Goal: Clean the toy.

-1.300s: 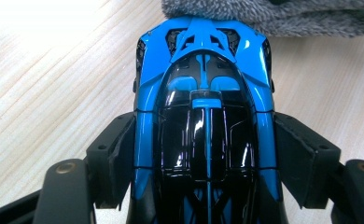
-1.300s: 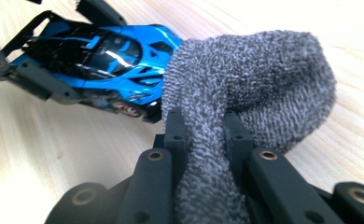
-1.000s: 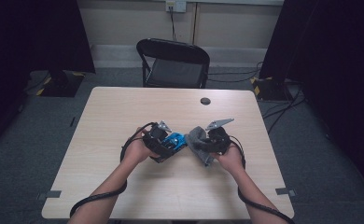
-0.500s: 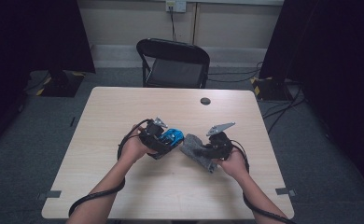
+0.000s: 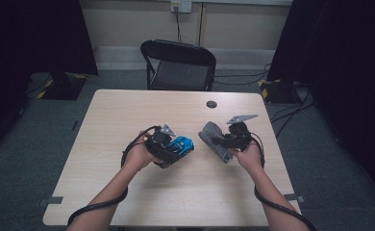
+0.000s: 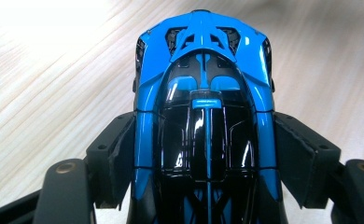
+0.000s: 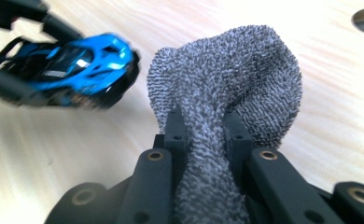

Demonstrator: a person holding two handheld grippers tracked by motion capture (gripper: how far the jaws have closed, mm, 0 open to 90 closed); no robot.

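A pale wood-grain table [image 5: 128, 202] stands on grey carpet, with a black folding chair [image 5: 181, 65] at its far side and dark curtains to both sides. Above the tabletop's middle, the left gripper [image 5: 168, 150] is clamped on the flanks of a blue toy car [image 6: 203, 107]. Just beside it, apart, the right gripper [image 5: 224, 140] pinches a grey cloth [image 7: 231, 79]. 1 dark round hole [image 5: 211, 104] lies farther back.
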